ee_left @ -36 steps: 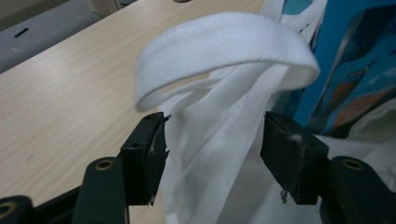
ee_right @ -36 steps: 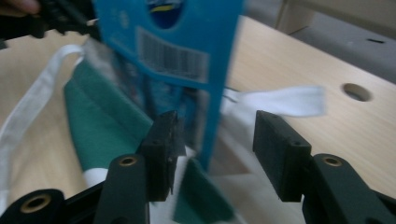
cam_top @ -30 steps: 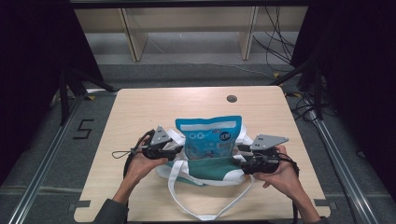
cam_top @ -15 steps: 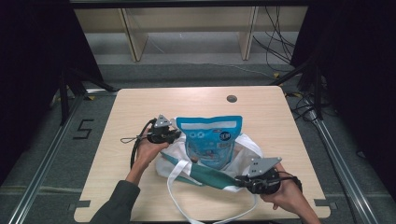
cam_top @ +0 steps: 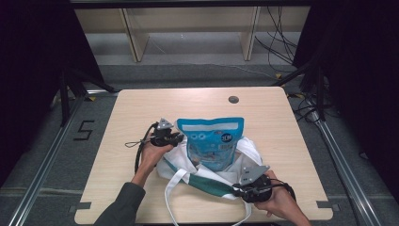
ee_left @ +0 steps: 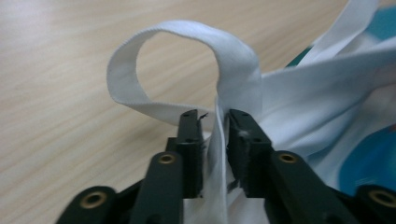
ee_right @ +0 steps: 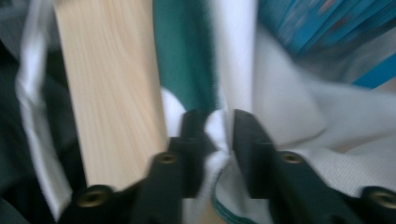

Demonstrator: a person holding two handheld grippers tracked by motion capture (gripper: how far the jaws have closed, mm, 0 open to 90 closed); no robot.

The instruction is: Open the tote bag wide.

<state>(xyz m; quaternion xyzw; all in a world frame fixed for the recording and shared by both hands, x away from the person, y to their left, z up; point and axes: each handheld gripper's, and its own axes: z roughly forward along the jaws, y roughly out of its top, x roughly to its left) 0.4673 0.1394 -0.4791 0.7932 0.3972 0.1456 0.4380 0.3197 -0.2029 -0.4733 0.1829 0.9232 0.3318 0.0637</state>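
Note:
A white tote bag (cam_top: pixel 175 165) with a green band (cam_top: pixel 210 185) lies on the table's near half. A blue snack pouch (cam_top: pixel 212 141) sits partly inside it, its top sticking out toward the far side. My left gripper (cam_top: pixel 178 137) is at the bag's left upper corner, shut on the white fabric (ee_left: pixel 219 140) beside a looped strap (ee_left: pixel 233 56). My right gripper (cam_top: pixel 237 190) is at the bag's near right edge, shut on the white hem (ee_right: pixel 218 128) next to the green band (ee_right: pixel 184 56).
The wooden table (cam_top: pixel 141 108) has a round cable hole (cam_top: pixel 233 99) near its far edge. White handle straps (cam_top: pixel 170 202) trail toward the near edge. Shelving and cables stand on the floor beyond the table.
The left gripper moved to the far left with the bag's corner. The right gripper pulled its edge toward the near right, stretching the bag's mouth wider around the pouch.

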